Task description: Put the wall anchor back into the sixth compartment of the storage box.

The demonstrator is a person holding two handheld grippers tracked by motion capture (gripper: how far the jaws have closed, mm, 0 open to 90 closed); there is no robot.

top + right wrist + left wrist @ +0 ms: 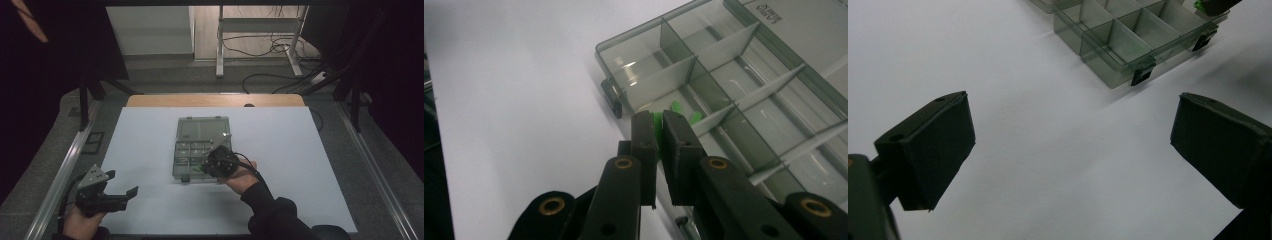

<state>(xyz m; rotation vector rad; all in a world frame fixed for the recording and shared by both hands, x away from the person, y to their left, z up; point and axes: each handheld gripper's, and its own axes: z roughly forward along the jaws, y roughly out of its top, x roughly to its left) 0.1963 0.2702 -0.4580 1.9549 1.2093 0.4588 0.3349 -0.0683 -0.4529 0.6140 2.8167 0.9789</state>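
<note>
White tabletop (150, 150) carries a clear smoky compartment box (202, 131), lid open and lying flat beyond the tray. Right gripper (659, 131) sits over the near edge of the box, jaws nearly together, pinching a small green piece (657, 122); more green bits (694, 118) lie in the compartment just ahead of its tips. Left gripper (1068, 150) hovers off to the side, well apart from the box, jaws wide, holding nothing; box corner with a black latch (1143, 76) lies ahead of it.

Progress, as a judgement: sorting looks early to midway. Most compartments look empty, one holds green pieces, and the piece in hand is not yet released or just lifted; cannot tell which.

Writing: embossed text on the lid (769, 12), too small and inverted to read.
</note>
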